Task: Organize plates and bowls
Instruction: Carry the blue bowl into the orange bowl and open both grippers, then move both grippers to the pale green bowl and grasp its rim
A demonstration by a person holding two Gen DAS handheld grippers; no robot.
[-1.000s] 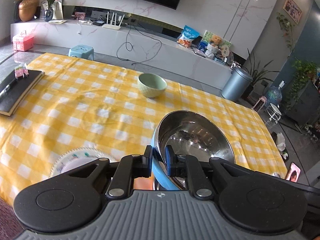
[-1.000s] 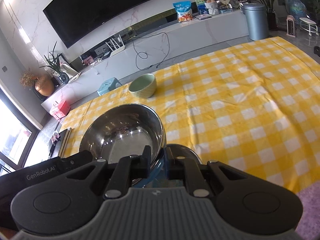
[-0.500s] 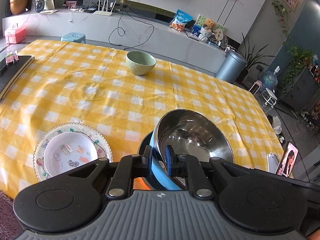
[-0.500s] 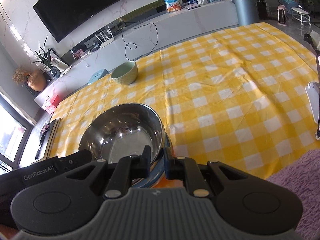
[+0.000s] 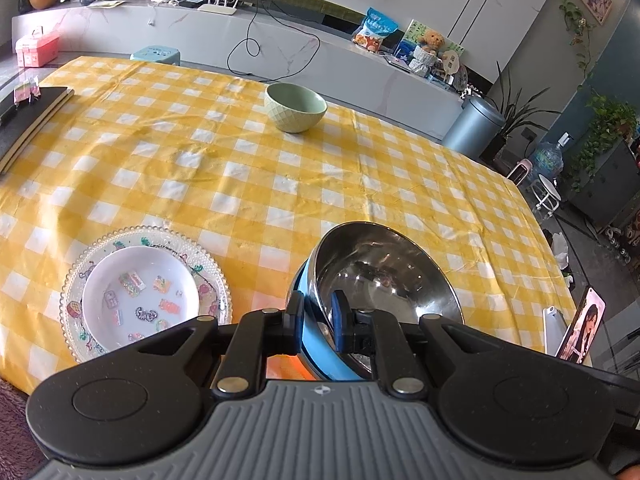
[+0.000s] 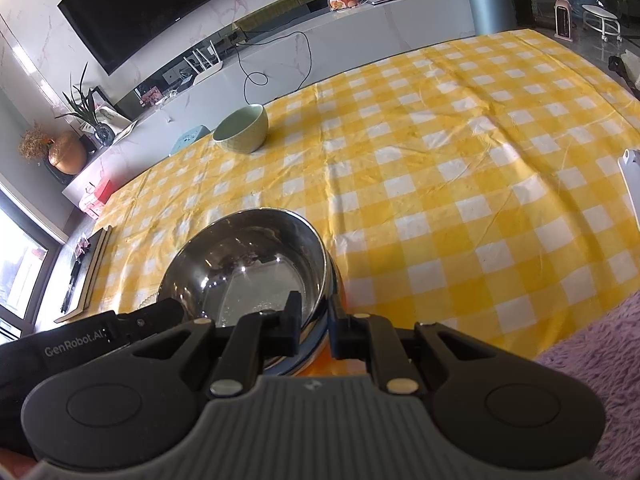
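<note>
1. "GenRobot.AI" stands in pale letters on the black body of the left gripper (image 6: 76,346), seen at the lower left of the right wrist view.
2. A small round emblem sits on the grey ribbed housing in both wrist views; it holds no letters.
3. The print on the snack bag (image 5: 375,33) is too small to read.
</note>
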